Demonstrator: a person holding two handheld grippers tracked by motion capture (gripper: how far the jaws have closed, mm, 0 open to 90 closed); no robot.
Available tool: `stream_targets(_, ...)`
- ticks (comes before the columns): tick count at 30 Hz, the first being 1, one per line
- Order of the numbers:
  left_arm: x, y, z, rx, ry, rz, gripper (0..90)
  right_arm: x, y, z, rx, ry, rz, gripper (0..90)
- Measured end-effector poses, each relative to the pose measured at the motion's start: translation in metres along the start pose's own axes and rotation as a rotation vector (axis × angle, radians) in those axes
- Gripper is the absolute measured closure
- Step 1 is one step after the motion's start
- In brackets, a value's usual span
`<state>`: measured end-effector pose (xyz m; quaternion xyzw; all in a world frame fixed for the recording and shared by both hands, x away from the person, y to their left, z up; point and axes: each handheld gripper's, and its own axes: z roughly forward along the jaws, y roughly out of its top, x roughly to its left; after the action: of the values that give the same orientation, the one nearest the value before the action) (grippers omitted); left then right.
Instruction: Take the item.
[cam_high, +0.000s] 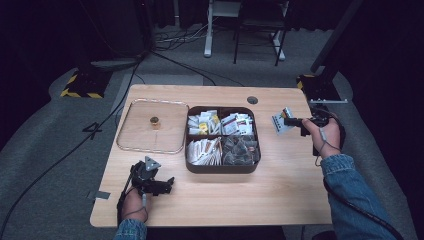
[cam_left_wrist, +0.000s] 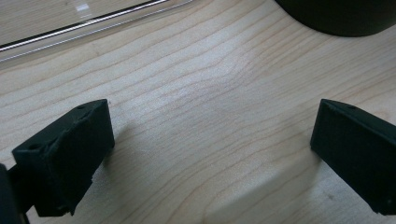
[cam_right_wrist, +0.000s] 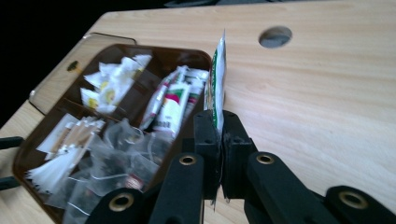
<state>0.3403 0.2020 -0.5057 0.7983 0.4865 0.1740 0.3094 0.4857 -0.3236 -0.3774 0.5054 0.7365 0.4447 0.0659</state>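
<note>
Sachets fill the dark divided box (cam_high: 222, 167) mid-table, its clear lid (cam_high: 152, 126) lying to the left. Left gripper (cam_high: 167, 185) rests on the table (cam_high: 280, 190), jaws apart, while right gripper (cam_high: 291, 121) pinches one sachet (cam_high: 281, 121) beside the box.

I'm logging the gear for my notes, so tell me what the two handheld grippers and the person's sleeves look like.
Both grippers are black. The left gripper carries a grey three-cornered plate on top, and its jaws end in blocky black pads. The right gripper has brass-coloured rivets at its linkage joints. A black cable trails along the right arm. Both forearms wear blue denim sleeves.
</note>
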Motion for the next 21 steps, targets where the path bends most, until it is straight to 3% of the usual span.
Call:
stream_targets(12, 0.0, 0.0, 0.0, 0.0, -0.001, 0.0, 0.0, -0.034, -0.028, 0.01, 0.05, -0.042, 0.064, 87.6)
stream_targets(21, 0.0, 0.0, 0.0, 0.0, 0.0, -0.002, 0.0, -0.045, -0.045, 0.017, 0.084, -0.059, 0.077, 87.4)
